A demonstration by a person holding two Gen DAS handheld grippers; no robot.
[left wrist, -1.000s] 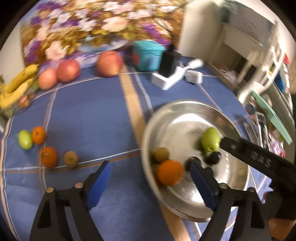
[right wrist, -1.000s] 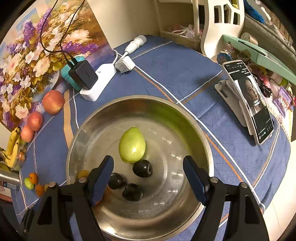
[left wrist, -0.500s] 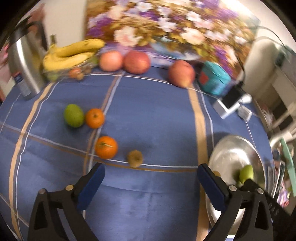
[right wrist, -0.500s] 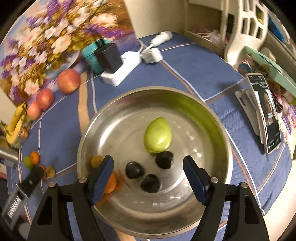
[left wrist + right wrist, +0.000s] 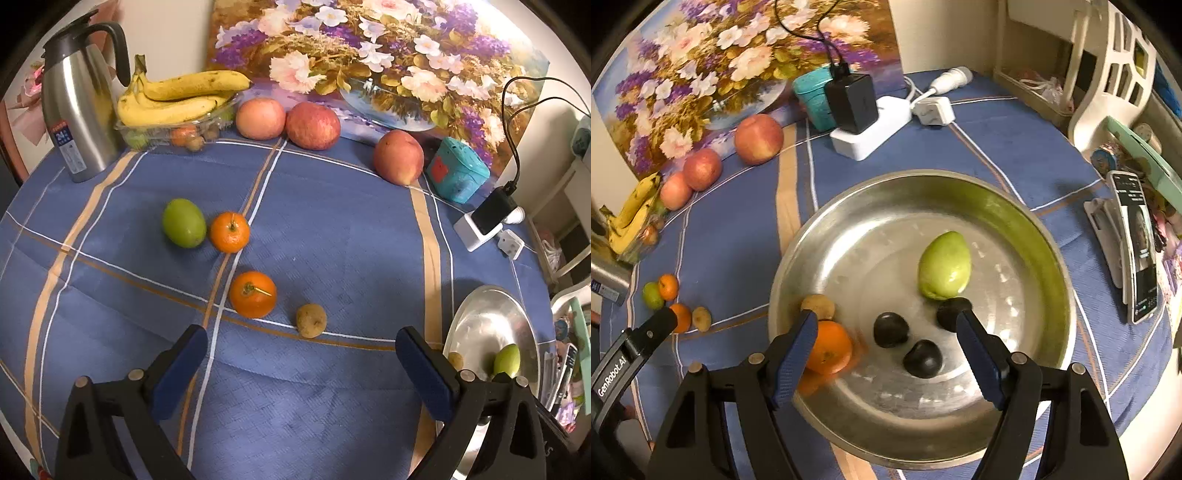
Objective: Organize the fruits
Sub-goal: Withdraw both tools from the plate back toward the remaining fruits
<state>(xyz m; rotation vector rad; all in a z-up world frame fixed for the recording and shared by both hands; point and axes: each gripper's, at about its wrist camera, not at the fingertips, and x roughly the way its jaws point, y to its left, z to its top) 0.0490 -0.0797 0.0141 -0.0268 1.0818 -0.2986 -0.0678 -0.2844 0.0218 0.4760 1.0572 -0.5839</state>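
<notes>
My left gripper is open and empty above the blue tablecloth. Just beyond its fingertips lie an orange and a small brown fruit; farther off are a second orange and a green fruit. My right gripper is open and empty over the steel bowl. The bowl holds a green fruit, three dark plums, an orange and a small brown fruit. The bowl also shows at the right of the left wrist view.
At the back stand a steel kettle, bananas in a clear tray, three apples, a teal box and a charger on a power strip. A phone on a stand is right of the bowl.
My left gripper has swung left, away from the bowl, and now faces the loose fruit on the cloth. The right gripper has stayed open over the bowl, shifting slightly.
</notes>
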